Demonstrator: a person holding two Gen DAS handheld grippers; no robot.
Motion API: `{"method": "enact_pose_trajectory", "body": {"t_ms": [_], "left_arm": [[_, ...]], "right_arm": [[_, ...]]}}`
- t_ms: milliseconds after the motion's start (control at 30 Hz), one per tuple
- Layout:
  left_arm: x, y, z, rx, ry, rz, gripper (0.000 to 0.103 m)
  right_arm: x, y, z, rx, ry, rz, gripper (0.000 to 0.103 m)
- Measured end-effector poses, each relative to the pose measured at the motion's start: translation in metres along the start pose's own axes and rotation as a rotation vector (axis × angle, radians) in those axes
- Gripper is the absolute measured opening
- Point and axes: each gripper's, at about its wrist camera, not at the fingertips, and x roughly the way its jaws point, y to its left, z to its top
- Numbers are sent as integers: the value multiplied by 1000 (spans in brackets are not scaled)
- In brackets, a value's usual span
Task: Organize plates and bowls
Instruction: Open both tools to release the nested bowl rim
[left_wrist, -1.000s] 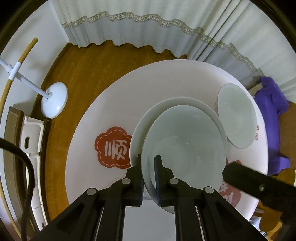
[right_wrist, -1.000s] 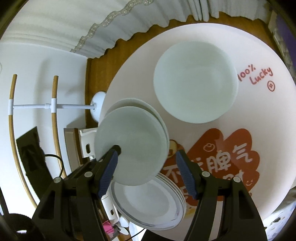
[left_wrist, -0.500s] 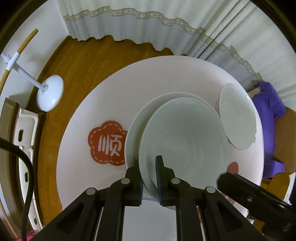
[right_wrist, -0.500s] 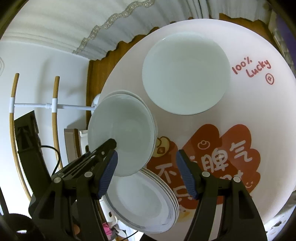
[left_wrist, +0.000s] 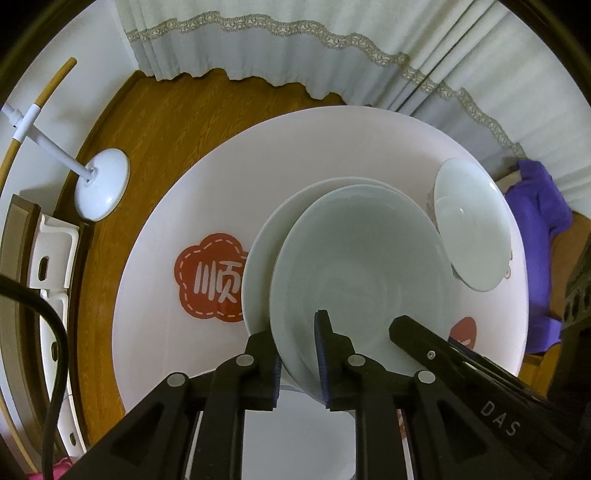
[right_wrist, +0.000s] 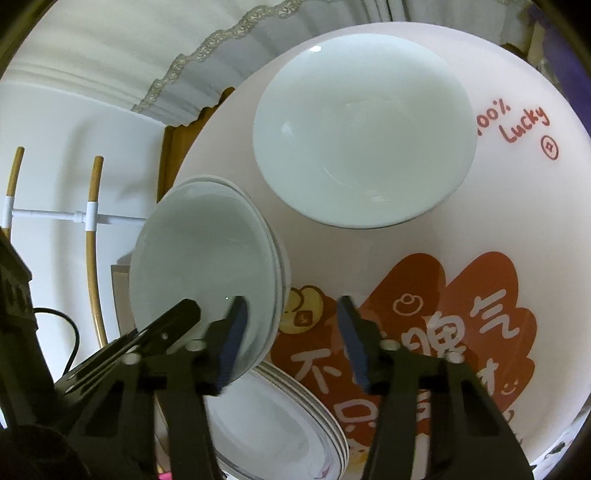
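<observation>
My left gripper (left_wrist: 298, 354) is shut on the near rim of a pale green bowl (left_wrist: 364, 277), which sits on or just above a stack of like bowls (left_wrist: 262, 258) on the round white table (left_wrist: 332, 147). In the right wrist view the same bowl (right_wrist: 203, 266) is at the left with the left gripper's finger (right_wrist: 177, 317) on its rim. My right gripper (right_wrist: 291, 332) is open and empty beside it, above the red print. Another pale bowl (right_wrist: 364, 133) (left_wrist: 472, 225) stands apart. A stack of white plates (right_wrist: 273, 421) lies at the near edge.
A white stand with wooden poles (left_wrist: 99, 184) stands on the wood floor left of the table. A purple cloth (left_wrist: 535, 221) lies past the table's right edge. Curtains (left_wrist: 295, 48) hang behind. A white rack (left_wrist: 51, 258) is at far left.
The held bowl has come down onto the bowl stack and now lines up with it. The right gripper has moved closer to the left gripper, still open.
</observation>
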Motion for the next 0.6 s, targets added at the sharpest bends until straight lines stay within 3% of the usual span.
{"method": "enact_pose_trajectory", "body": {"t_ms": [200,367,600], "left_arm": [[-2,0,-1,-5,16,-16,19],[-2,0,-1,-12,36,-34,22],[-9,-1,-3,-19,48,-40,24]], "right_arm": [[1,-2,0,6,-8,15,35],[1,-1,2,8,-4,55,13],[3,-8,6,62,8,100,12]]}}
